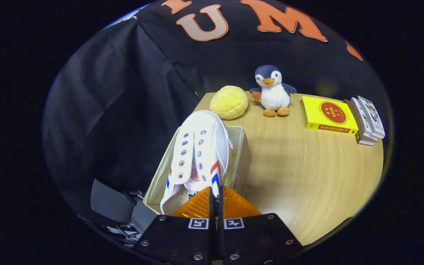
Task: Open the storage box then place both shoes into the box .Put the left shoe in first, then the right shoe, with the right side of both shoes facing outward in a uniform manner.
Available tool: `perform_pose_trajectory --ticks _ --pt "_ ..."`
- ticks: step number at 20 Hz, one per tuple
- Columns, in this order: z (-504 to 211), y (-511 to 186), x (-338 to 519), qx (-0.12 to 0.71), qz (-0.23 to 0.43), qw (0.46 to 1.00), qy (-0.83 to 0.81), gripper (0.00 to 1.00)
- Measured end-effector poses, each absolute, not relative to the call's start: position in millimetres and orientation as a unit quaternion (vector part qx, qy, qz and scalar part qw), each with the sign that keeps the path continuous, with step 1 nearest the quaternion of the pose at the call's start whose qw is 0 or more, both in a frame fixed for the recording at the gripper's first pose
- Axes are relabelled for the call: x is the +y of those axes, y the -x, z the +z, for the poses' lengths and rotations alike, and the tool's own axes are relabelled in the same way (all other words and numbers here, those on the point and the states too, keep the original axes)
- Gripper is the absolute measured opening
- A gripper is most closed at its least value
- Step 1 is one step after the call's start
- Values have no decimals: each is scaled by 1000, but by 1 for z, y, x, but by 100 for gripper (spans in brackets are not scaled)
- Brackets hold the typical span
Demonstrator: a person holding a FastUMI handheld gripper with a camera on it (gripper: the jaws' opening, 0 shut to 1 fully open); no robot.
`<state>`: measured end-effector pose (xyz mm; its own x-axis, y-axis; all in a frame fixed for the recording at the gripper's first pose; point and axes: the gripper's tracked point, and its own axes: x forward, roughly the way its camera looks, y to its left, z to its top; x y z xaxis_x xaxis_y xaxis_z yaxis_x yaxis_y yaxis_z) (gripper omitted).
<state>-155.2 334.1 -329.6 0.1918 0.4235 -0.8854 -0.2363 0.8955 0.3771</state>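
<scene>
Black cloth hangs as the booth's wall [123, 92] on the far left, with a dark chair back [110, 206] low down beside it. Next comes the storage box [242, 147], a pale fabric bin standing open at the left edge of the wooden desk [307, 176]. A white canvas shoe [199, 154] sits in the box's mouth, its long axis running straight away from the jaws: the rounded toe points off toward the wall and the heel end lies nearest the jaws. Its upper faces the camera, showing two rows of metal eyelets without laces, a red mark on the tongue, and red and blue stripes on each flank. The gripper [215, 200] is just behind the shoe, with the ribbed pads drawn close together at the heel opening; they appear clamped on the rear rim of the shoe, though the contact itself is hidden by the pads. Beyond the shoe's toe a fluffy yellow ball [229, 102] rests on the desk near its back edge. Just right of it stands a plush penguin [272, 91], upright and facing the camera. Farther right a yellow book [328, 115] lies flat, and touching its right side is a small stack of books [367, 118].
</scene>
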Motion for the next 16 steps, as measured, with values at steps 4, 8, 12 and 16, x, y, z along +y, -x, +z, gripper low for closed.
perform_pose_trajectory --ticks 4,8,12,16 --pt "-354 166 349 620 189 760 -53 1" --pt "-373 172 346 641 136 755 -31 1" --pt "-383 172 343 650 93 754 -14 3" --pt "-386 176 346 654 70 753 -12 10"
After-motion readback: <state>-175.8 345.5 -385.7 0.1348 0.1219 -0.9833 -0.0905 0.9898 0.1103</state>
